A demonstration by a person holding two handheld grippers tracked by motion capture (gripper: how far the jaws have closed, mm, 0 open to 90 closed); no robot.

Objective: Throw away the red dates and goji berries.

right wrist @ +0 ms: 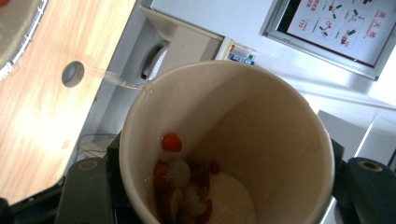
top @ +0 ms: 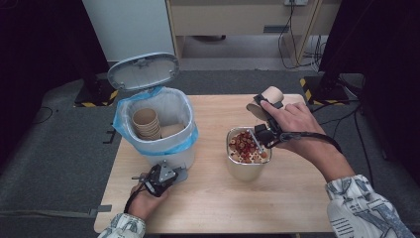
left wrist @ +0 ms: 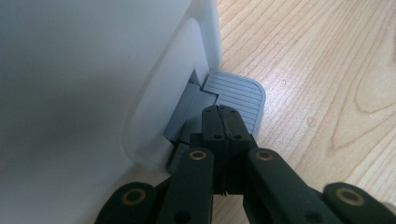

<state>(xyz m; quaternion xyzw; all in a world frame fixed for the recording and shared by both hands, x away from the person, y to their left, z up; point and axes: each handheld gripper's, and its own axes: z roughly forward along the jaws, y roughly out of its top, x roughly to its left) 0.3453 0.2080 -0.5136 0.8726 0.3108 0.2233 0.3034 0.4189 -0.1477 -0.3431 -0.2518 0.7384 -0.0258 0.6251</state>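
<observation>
Left hand-held gripper (left wrist: 223, 122), jaws together, presses bin pedal (left wrist: 236, 95)

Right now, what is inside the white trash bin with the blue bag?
Inside the bin stands a stack of paper cups, with another cup beside it. Whatever lies beneath them is hidden.

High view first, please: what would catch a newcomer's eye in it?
The white bin at the table's left, lid up, holds stacked paper cups. The left gripper, jaws shut, presses its grey pedal. The right gripper tips a paper cup over a metal pot of reddish scraps.
</observation>
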